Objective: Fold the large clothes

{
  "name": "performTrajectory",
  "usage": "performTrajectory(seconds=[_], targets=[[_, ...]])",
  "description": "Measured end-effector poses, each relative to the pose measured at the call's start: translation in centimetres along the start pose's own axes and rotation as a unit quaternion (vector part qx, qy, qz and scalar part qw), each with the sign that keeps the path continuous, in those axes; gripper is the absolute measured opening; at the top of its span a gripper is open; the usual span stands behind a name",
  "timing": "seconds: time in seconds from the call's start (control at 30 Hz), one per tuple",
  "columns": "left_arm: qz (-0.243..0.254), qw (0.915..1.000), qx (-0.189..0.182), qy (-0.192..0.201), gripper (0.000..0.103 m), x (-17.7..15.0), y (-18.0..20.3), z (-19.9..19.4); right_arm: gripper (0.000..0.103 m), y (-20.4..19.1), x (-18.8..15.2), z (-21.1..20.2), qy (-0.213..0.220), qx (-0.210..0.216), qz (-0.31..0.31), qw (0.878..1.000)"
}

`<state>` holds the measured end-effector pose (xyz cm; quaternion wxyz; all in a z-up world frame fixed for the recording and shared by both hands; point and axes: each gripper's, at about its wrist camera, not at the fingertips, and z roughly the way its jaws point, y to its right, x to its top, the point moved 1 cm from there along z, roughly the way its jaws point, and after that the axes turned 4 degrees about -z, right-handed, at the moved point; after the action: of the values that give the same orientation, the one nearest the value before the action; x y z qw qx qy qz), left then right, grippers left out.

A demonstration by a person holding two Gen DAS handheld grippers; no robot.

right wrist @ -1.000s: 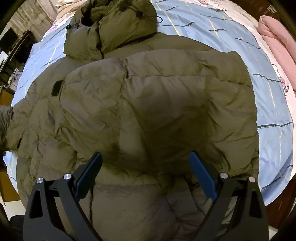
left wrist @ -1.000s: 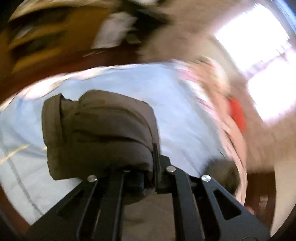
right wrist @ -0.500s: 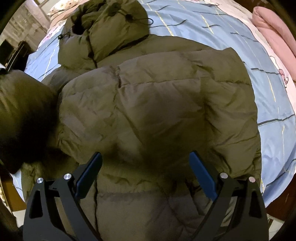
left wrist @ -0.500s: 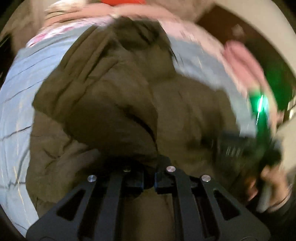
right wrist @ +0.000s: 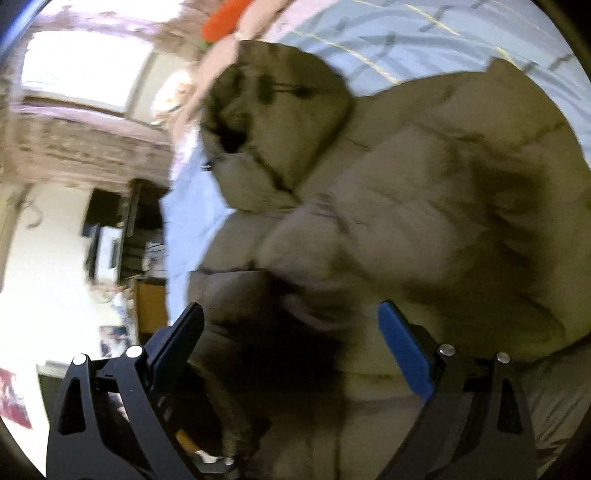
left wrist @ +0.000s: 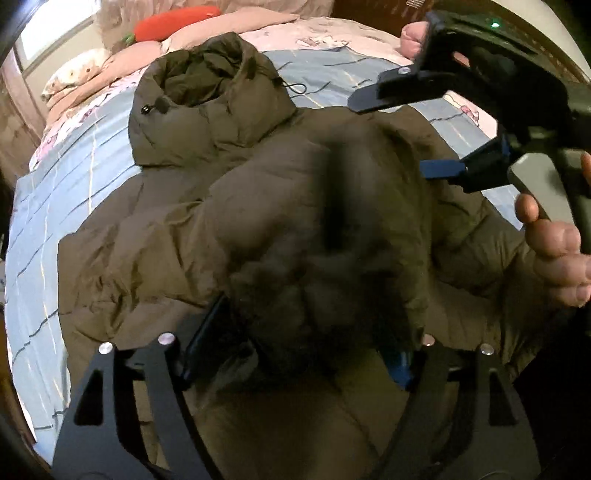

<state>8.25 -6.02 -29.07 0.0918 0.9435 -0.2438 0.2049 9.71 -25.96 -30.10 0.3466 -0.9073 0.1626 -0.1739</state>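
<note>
Jacket: an olive hooded puffer jacket [left wrist: 177, 236] lies spread across the bed [left wrist: 48, 192], on a pale blue sheet with thin stripes.
Hood: the hood [left wrist: 207, 96] sits at the far end, toward the pillows, its black drawcord toggles showing.
Sleeve: a padded sleeve [left wrist: 332, 258] is folded over the middle of the jacket body; it is blurred in the left wrist view.
Left tongs: the left tongs [left wrist: 306, 339] point steeply down over the jacket and their jaws are opening; the sleeve end bulges between them, and whether the pads touch it I cannot tell.
Right tongs: the right tongs [right wrist: 291, 343] stand wide with nothing gripped, hovering above the jacket body; the left wrist view shows them at the upper right, held by a person's hand [left wrist: 554, 251].
Bedding: pink pillows [left wrist: 110, 62] and an orange-red carrot-shaped cushion [left wrist: 173, 22] lie at the head of the bed.
Room: the right wrist view, much blurred, shows a bright window [right wrist: 81, 70] and dark furniture beside the bed.
</note>
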Motion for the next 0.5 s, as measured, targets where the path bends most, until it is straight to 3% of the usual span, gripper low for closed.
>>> performTrajectory(seconds=[0.1,0.2,0.4,0.5], targets=[[-0.048,0.9988,-0.008,-0.011,0.080,0.0,-2.7,0.2,0.096,-0.5,-0.4,0.3,-0.005,-0.021,-0.018,1.000],[-0.108,0.9940,-0.005,-0.018,0.082,-0.2,-6.1,0.0,0.096,0.0,-1.1,1.1,-0.041,-0.003,-0.004,0.999],[-0.134,0.9906,-0.019,-0.017,0.082,-0.1,-8.7,-0.6,0.096,0.3,-2.6,2.0,-0.090,0.163,0.073,0.980],[-0.123,0.9915,-0.034,-0.023,0.082,-0.1,-8.0,-0.4,0.096,-1.6,-2.5,1.8,-0.086,0.193,0.045,0.976]])
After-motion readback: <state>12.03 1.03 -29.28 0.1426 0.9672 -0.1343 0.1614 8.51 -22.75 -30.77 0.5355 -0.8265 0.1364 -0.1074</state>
